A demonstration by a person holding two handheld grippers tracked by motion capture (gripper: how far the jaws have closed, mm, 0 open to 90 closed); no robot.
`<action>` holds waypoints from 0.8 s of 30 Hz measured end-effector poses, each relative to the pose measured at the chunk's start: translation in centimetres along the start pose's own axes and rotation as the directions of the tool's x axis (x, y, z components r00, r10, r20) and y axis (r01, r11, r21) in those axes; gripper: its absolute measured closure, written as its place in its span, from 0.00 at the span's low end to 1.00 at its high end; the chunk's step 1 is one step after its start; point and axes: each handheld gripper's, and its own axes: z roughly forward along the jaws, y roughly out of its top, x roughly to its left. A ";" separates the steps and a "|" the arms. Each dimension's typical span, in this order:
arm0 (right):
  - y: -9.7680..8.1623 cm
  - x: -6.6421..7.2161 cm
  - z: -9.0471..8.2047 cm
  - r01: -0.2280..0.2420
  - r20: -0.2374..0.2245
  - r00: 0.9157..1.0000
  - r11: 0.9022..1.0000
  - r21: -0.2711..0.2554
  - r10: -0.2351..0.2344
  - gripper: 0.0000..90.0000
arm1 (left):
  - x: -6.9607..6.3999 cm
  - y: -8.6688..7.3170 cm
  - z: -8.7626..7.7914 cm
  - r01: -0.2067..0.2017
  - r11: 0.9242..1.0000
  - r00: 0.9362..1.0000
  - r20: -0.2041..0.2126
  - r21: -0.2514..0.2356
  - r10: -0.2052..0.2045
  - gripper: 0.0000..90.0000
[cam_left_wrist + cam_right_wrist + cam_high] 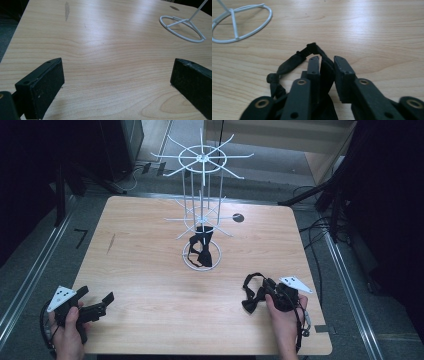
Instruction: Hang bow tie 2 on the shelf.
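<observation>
Low over the table (150,270), right gripper (325,62) pinches bow tie (289,63).

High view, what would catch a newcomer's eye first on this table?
The tall white wire display stand rises at the middle of the far half of the wooden table, with a black bow tie hanging low on it above its ring base. Near the front right edge, the right gripper has its jaws closed on a second black bow tie lying on the wood. At the front left, the left gripper rests with jaws wide open.
</observation>
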 end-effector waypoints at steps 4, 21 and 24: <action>0.1 -0.1 -0.4 0.008 0.001 1.000 1.000 -0.024 -0.008 0.99 | 0.0 0.0 0.0 -0.001 1.000 1.000 -0.001 0.000 0.001 0.00; 2.0 2.0 -3.1 0.074 -0.029 0.996 0.982 -0.173 -0.080 1.00 | 0.0 0.0 0.0 -0.007 1.000 1.000 -0.003 0.002 0.007 0.00; 2.3 2.5 -3.5 0.095 -0.030 0.994 0.976 -0.194 -0.102 1.00 | 0.0 0.0 0.0 -0.008 1.000 1.000 -0.002 0.002 0.008 0.00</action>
